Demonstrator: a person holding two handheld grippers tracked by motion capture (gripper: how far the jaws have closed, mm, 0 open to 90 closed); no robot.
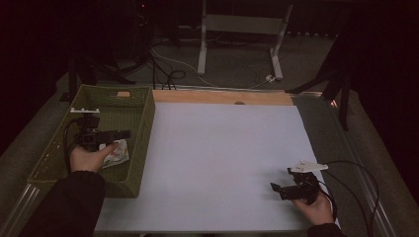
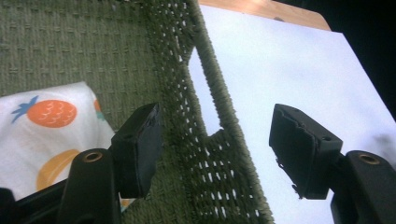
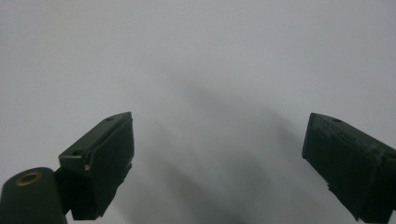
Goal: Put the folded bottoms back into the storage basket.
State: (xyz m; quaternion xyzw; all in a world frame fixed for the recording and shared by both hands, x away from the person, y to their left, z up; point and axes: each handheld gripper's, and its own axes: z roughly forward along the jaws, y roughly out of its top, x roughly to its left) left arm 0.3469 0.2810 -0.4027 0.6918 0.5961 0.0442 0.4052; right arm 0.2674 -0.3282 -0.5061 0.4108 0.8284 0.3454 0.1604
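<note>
Green woven basket (image 1: 143, 123) w/ fruit-print cloth (image 1: 116, 152) laid inside, at table's left.
L gripper (image 1: 124, 133) is held above the cloth, jaws spread, nothing pinched; R gripper (image 1: 276, 189) is spread over white sheet (image 1: 222, 158), apparently just above it.

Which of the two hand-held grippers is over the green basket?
The left hand-held gripper: it hangs over the green basket beside the fruit-print cloth, jaws apart. The right hand-held gripper sits over the white sheet.

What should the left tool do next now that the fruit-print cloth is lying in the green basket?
Probably lift the left tool clear of the green basket. Its jaws stand open with nothing between them, and the fruit-print cloth lies loose on the basket floor beside it, so it looks released.
</note>
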